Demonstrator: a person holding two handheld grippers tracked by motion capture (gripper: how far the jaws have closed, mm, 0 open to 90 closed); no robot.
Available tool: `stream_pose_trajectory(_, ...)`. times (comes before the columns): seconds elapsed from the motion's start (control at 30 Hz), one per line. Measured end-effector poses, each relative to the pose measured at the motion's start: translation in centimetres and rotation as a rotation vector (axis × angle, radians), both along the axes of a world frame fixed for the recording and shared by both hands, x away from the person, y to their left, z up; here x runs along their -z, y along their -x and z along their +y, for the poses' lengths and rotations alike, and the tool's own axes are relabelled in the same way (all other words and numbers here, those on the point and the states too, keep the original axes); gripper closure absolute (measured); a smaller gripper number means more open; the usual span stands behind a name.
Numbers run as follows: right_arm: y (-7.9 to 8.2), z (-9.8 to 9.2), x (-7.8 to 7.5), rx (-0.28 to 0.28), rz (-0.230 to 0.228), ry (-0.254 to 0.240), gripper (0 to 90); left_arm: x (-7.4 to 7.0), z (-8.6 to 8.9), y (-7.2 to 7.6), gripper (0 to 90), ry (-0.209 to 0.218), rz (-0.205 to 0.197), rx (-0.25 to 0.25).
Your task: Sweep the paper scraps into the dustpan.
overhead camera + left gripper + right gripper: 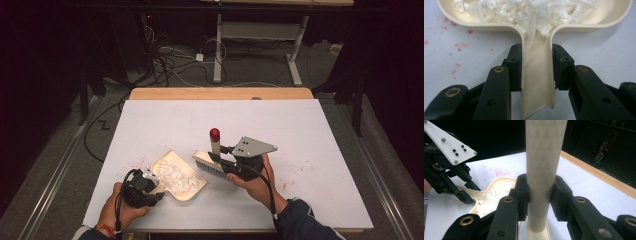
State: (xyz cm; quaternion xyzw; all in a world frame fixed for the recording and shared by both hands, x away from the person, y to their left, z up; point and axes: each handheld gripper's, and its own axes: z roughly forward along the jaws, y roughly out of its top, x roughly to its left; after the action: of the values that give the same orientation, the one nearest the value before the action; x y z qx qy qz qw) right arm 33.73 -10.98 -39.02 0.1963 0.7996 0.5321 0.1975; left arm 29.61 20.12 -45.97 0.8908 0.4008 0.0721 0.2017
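A cream dustpan (186, 187) heaped with white shreds (174, 176) lies at the front left of the white table cover (310, 130). My left gripper (151, 184) is shut on the dustpan handle (537, 75), and the shreds (524, 10) sit just beyond its jaws. My right gripper (221, 160) is shut on the pale handle (544, 157) of a brush, just right of the pan. The brush head (206, 162) is low beside the pan's rim, and its red-tipped handle (215, 134) points up. In the right gripper view the dustpan (496, 188) and the left gripper (466, 195) appear at the left.
Red specks (137, 162) dot the cover left of the pan and also near the right hand (295, 172). The wooden table edge (220, 93) runs along the back. Cables (170, 60) and a desk frame (217, 50) are on the floor beyond.
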Motion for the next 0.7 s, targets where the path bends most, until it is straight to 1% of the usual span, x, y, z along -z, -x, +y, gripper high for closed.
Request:
stream_pose_trajectory(0.13, 0.0, 0.0, 0.1, 0.005, 0.01, 0.001, 71.0, 0.0, 0.3, 0.1, 62.8, -0.003, 0.002, -0.008)
stream_pose_trajectory(0.23, -0.1, 0.1, 0.3, 0.001, 0.012, 0.003, 71.0, 0.0, 0.4, 0.0, 62.8, 0.003, 0.002, -0.013)
stream_pose_trajectory(0.37, -0.1, 0.3, 0.4, -0.009, 0.011, 0.006, 71.0, 0.0, 0.6, -0.1, 62.8, 0.002, -0.004, -0.03)
stream_pose_trajectory(0.43, -0.1, 0.4, 0.4, -0.006, 0.011, 0.004, 71.0, 0.0, 0.7, -0.1, 62.8, -0.002, -0.006, -0.038)
stream_pose_trajectory(0.5, -0.3, 0.5, 0.4, -0.006, 0.017, 0.004, 71.0, 0.1, 0.8, -0.2, 62.8, 0.004, -0.007, -0.046)
stream_pose_trajectory(0.6, -0.8, 0.5, 0.2, 0.002, 0.004, -0.007, 71.0, 0.1, 0.9, -0.4, 62.8, 0.012, -0.004, -0.052)
stream_pose_trajectory(0.7, -2.0, 0.8, -0.3, 0.031, -0.013, -0.021, 71.0, 0.1, 1.0, -0.6, 62.8, 0.014, -0.002, -0.057)
